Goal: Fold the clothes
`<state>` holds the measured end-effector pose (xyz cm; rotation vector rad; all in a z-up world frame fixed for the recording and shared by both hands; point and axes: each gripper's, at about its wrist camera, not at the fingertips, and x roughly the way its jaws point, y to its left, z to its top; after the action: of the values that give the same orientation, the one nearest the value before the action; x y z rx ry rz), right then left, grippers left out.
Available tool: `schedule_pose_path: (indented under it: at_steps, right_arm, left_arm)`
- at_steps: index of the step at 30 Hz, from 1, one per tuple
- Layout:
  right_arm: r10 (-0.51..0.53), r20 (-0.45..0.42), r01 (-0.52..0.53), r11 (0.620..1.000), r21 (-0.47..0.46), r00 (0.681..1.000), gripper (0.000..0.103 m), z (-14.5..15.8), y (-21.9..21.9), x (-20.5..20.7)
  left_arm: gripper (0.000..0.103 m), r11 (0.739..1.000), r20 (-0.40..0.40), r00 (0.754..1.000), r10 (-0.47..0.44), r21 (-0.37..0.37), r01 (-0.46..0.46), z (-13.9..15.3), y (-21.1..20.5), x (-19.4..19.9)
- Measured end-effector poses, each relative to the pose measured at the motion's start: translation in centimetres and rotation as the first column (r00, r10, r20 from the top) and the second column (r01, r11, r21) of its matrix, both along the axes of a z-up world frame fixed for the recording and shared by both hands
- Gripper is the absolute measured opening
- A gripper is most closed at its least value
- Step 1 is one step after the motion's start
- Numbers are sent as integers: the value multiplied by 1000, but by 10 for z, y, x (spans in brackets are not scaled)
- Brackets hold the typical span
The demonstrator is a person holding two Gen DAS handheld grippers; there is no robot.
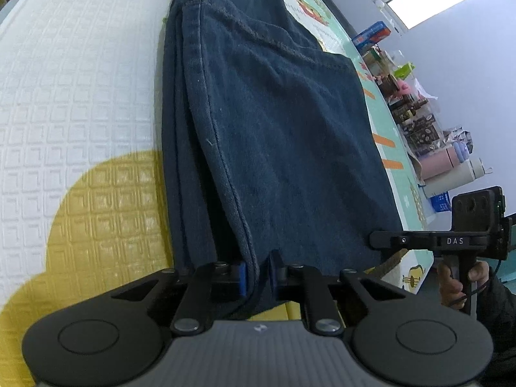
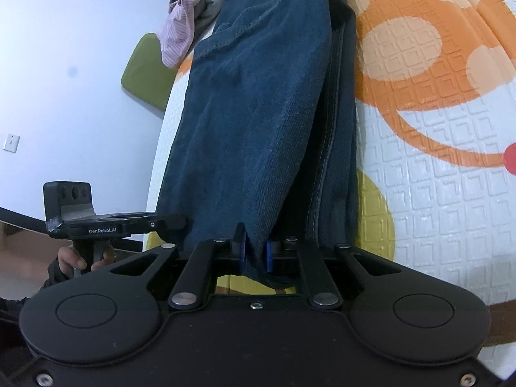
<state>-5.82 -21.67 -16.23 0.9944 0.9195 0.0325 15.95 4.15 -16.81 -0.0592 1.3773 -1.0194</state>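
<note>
Dark blue jeans [image 1: 274, 122] lie lengthwise on a patterned foam mat [image 1: 80, 96], folded along their length. My left gripper [image 1: 257, 279] is shut on the near edge of the jeans. My right gripper [image 2: 256, 254] is shut on another part of the same near edge of the jeans [image 2: 251, 113]. Each gripper shows in the other's view, the right gripper [image 1: 380, 242] at the right of the left wrist view and the left gripper [image 2: 180, 222] at the left of the right wrist view, side by side at the cloth's edge.
A pile of pink and grey clothes [image 2: 190, 13] lies at the far end of the mat, by a green cushion [image 2: 148, 71]. Boxes, bottles and packets [image 1: 429, 129] line the wall beside the mat's right side. The mat [image 2: 435, 161] stretches to the right.
</note>
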Motion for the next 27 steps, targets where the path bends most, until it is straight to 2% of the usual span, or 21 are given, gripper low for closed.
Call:
schedule_pose_path:
  at_steps: [3,5,10,17,23,27]
  right_arm:
    - [-3,-16,3,1000,-5,1000,11,-1,0,3]
    - [-12,-23,12,1000,1,1000,15,-1,-2,4]
    - [-49,-2,49,999,-2,999,24,7,-10,-8]
    - [-156,16,156,987,-32,988,24,15,-30,-20]
    - [-252,25,253,967,-37,967,26,16,-48,-27]
    - [-302,32,303,951,-63,953,25,17,-49,-22]
  left_arm:
    - [15,1000,-6,1000,12,1,-12,-2,-1,0]
    - [17,1000,4,1000,5,0,-5,1,0,0]
    - [29,1000,42,999,-6,-12,7,14,-3,0]
    - [36,998,89,994,60,-13,-59,29,4,15]
    - [40,992,147,982,122,-26,-120,34,4,29]
    - [40,994,244,964,105,-14,-104,36,-8,26]
